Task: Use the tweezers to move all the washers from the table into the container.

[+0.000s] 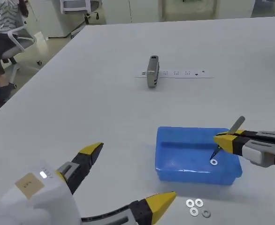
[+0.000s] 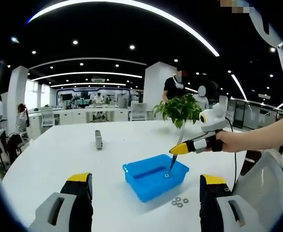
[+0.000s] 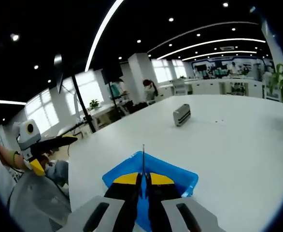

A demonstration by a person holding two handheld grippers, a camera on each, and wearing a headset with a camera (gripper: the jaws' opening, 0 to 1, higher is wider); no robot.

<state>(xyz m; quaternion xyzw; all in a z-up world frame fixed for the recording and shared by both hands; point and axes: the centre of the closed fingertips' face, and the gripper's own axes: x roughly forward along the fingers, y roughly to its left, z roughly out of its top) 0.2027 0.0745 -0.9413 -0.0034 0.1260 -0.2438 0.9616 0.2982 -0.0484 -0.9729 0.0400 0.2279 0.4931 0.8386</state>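
– Scanning big to small: white table [image 1: 104, 103], with a blue rectangular plastic container [image 1: 194, 176] sitting on it. Agree?
– Yep. Then the yellow-tipped left gripper [image 1: 128, 174], jaws spread wide, nothing in them, low and left of the container.
– And the right gripper [image 1: 220, 140]?
– Jaws clamped on the slim metal tweezers [image 1: 217, 151]. Their long axis runs steeply down into the container's right side.
– Washer?
– One small silver ring washer [image 1: 214, 162] right at the tips, inside the container. Pinched or already lying on the floor, too small to tell.
– The rest?
– Four loose silver washers [image 1: 199, 202] clustered on the table just outside the container's near wall, on the person's side of the tweezer tips. The right gripper has the tool, so the next reach likely goes back over that wall, toward the person.
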